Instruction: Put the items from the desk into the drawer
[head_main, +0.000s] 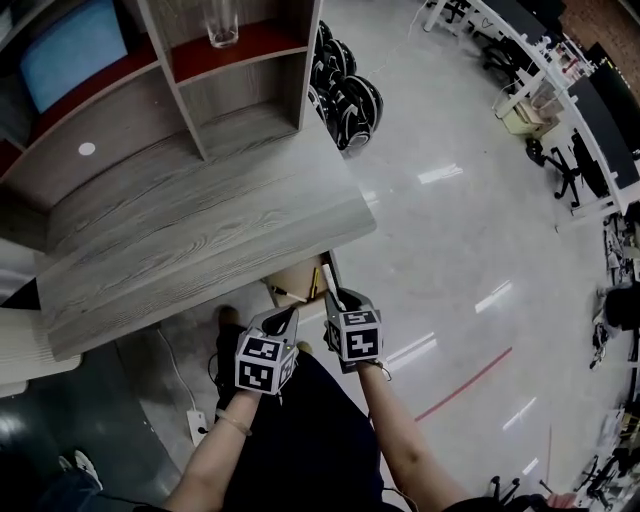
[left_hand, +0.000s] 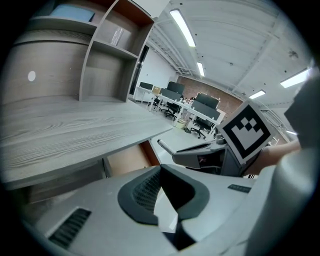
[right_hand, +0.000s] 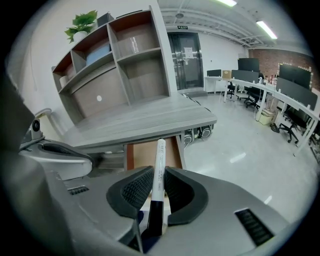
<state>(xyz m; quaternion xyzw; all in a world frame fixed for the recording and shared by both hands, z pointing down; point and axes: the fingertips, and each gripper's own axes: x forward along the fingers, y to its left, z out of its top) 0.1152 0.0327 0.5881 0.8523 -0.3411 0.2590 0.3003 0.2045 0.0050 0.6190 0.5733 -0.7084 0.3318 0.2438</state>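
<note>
Stowing step: right gripper (right_hand: 160, 189) fingers (right_hand: 134, 192) pinch white, black-capped marker (right_hand: 160, 162) before open brown wooden drawer (right_hand: 142, 152); left gripper (left_hand: 161, 175) fingers (left_hand: 144, 192) pressed together, empty; next: reach over drawer, release.

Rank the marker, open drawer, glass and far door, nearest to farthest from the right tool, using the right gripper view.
1. Marker, clamped in the right tool.
2. Drawer, open just ahead, under the desk edge.
3. Glass, up in the shelf unit.
4. Door, far back across the room.

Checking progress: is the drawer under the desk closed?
No, the drawer stands pulled out below the desk, its wooden bottom showing.
</note>
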